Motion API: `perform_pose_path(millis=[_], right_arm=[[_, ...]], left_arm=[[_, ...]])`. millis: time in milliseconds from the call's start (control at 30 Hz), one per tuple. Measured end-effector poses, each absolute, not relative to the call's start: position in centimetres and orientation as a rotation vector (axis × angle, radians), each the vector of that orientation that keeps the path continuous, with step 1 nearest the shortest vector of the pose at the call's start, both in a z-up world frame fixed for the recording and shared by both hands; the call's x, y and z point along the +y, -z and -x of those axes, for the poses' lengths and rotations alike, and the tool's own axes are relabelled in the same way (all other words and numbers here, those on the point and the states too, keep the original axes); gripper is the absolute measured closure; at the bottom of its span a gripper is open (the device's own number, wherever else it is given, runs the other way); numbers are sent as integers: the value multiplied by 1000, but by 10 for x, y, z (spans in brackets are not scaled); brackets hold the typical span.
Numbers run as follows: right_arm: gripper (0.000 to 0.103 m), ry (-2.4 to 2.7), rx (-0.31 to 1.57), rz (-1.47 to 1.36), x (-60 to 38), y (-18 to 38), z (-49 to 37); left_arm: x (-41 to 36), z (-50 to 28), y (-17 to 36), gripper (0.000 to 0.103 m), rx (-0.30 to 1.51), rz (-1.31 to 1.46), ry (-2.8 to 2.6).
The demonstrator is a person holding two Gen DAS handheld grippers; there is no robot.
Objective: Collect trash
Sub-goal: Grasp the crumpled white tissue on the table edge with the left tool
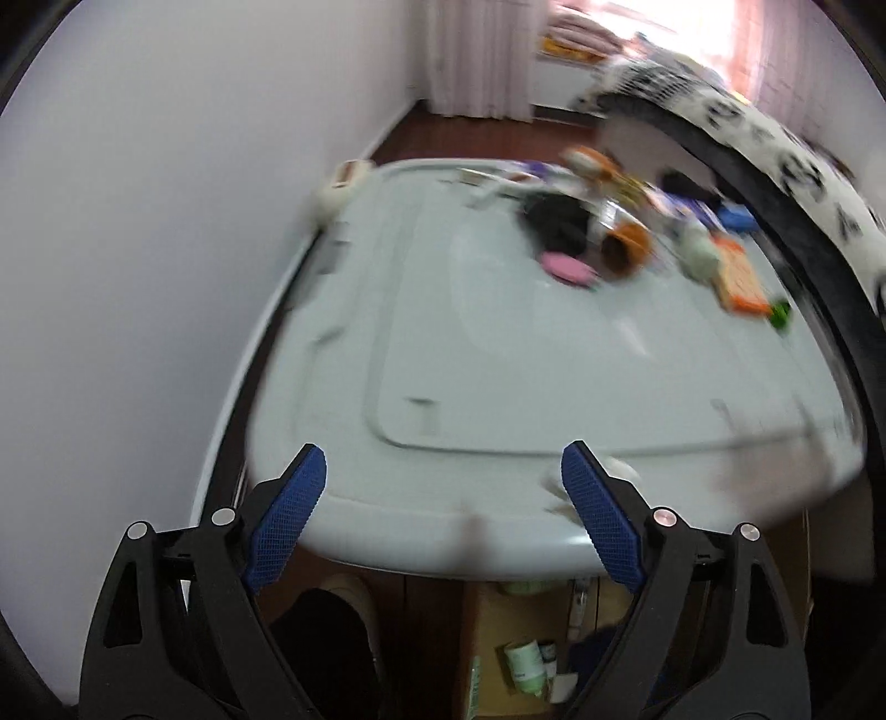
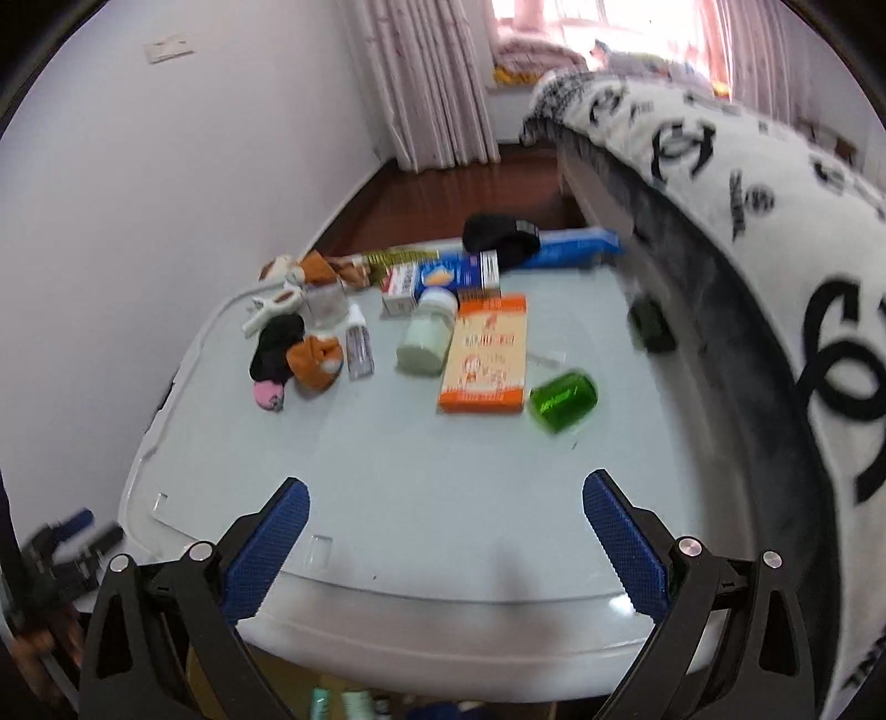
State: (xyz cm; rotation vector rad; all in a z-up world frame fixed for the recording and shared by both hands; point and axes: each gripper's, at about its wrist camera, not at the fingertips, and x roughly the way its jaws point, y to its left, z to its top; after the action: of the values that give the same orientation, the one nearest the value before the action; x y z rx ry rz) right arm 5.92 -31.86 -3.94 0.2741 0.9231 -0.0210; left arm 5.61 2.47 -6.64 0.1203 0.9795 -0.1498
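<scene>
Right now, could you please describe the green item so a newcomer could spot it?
Look at the pale table beside the bed. Just right of the orange box lies the green item, the only translucent green thing among the clutter.

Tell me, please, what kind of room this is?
Most likely a bedroom in a home. A bed with a patterned blanket stands beside the cluttered table, and curtains hang by a bright window at the far end.

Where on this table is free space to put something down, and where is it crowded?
Free: the near half of the table, between the front edge and the orange box. Crowded: the far part, around the box, pale bottle and green container.
</scene>
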Motion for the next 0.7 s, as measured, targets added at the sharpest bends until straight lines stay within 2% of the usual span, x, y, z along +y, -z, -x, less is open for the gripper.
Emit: perform_pose_path(millis=[233,267,300,333,367,400,700], right_arm=[[5,17,926,-266,-308,45,-56],[5,14,933,-272,-307,47,-56],[5,14,937,-271,-307,49,-56],[5,10,943,-267,-306,50,-57],[5,12,947,-258,-306,51,-57],[5,12,947,-258,-306,51,-57],[5,89,954,-224,-322,49,-59]], left_arm=[[-30,-57,101,18,999,-212,261],[-34,-60,107,25,1003,-211,269],[-36,-64,112,42,1009,-203,276],[-36,-70,120,53,1042,-170,312],[-34,-71,125,59,1061,-150,317],[-32,-67,122,78,1027,-139,315],[-20,-59,91,83,969,-84,384]])
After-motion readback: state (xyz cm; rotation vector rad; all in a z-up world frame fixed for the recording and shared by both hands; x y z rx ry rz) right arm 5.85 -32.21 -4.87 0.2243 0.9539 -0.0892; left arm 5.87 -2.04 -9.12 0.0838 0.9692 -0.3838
